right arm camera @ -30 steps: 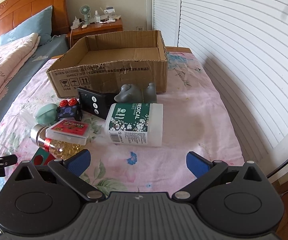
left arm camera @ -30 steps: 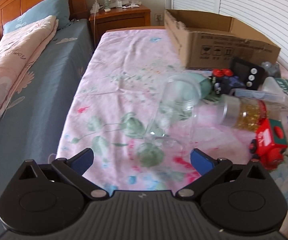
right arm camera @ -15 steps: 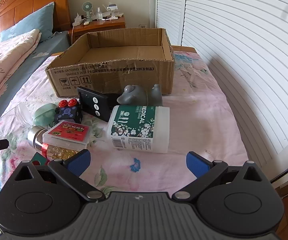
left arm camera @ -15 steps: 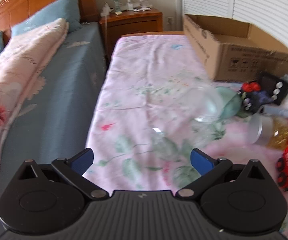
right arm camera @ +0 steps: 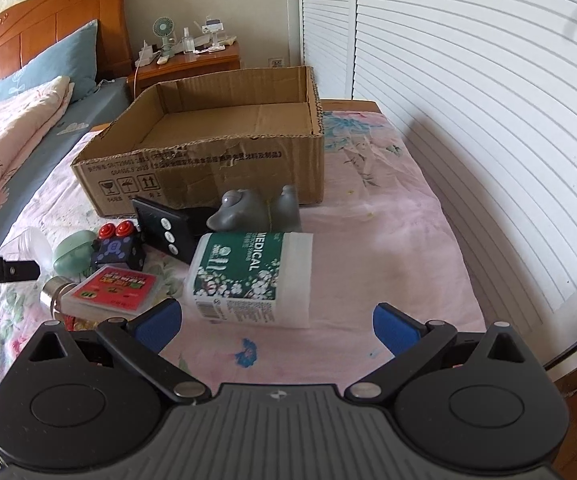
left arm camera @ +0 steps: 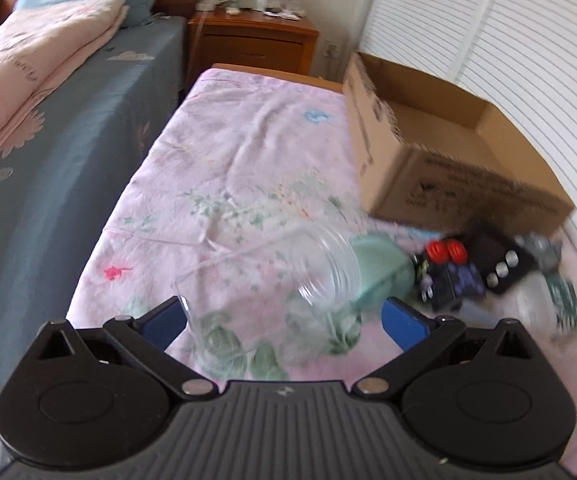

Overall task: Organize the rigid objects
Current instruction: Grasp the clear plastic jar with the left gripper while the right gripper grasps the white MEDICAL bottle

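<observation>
**Already astride the clear jar**

Plainly the left gripper [left arm camera: 284, 316] is nearer: its fingers [left arm camera: 402, 320] spread wide, empty, flanking the clear jar [left arm camera: 272, 288], which lies on the pink tabletop cloth [left arm camera: 248, 152], mouth pointing toward the cardboard box [left arm camera: 448, 160]. The right gripper [right arm camera: 276, 322] gapes empty too.

My left gripper [left arm camera: 284, 318] is matte black plastic with two round housings, each topped by a triangular cut-out, and a ribbed grey centre plate bearing a small white logo. Its fingers [left arm camera: 402, 322] end in blue pads, hinged on silver rivets. My right gripper [right arm camera: 276, 320] is built the same: black linkage arms, blue pads [right arm camera: 156, 322], silver rivets, ribbed plate.
</observation>
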A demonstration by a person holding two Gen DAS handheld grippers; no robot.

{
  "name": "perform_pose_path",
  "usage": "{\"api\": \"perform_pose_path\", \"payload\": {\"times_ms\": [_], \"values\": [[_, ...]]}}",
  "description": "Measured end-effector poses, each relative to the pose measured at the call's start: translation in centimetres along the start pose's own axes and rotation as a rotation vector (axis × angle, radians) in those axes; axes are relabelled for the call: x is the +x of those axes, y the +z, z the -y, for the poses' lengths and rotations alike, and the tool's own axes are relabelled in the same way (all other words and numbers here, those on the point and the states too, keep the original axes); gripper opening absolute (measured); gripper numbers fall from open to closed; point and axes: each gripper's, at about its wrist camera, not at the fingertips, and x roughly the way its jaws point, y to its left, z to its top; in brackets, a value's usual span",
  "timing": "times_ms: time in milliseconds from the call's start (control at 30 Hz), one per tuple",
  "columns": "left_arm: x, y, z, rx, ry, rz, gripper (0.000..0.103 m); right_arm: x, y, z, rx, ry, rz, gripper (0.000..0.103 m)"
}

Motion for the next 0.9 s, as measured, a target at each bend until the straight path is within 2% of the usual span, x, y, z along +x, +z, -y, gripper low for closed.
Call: {"api": "perform_pose_path", "payload": {"times_ms": [167,467,600,733,900], "values": [[1.0,0.9,0.0,-0.082,0.029,0.004,0.102,0.8,0.4,0.5,0.0,0.017,-0.007,0.103],[2.1,1.2,0.3,-0.109,0.099,0.012,0.102,2.4,2.5,-0.1,0.0,0.056,-0.006,0.103],[2.3,1.4,-0.1,-0.167,0.144,0.019,0.102,3.5,3.2,-1.0,-0.024,0.054,-0.011,0.103],[2.3,1.4,0.0,-0.2,0.153,0.033,0.102,4.2,3.3,-1.2,-0.034,0.051,-0.025,0.103],[2.1,1.3,0.2,-0.178,0.148,0.051,0.099,5.3,3.3,-1.2,-0.02,0.027,-0.064,0.103]]}}
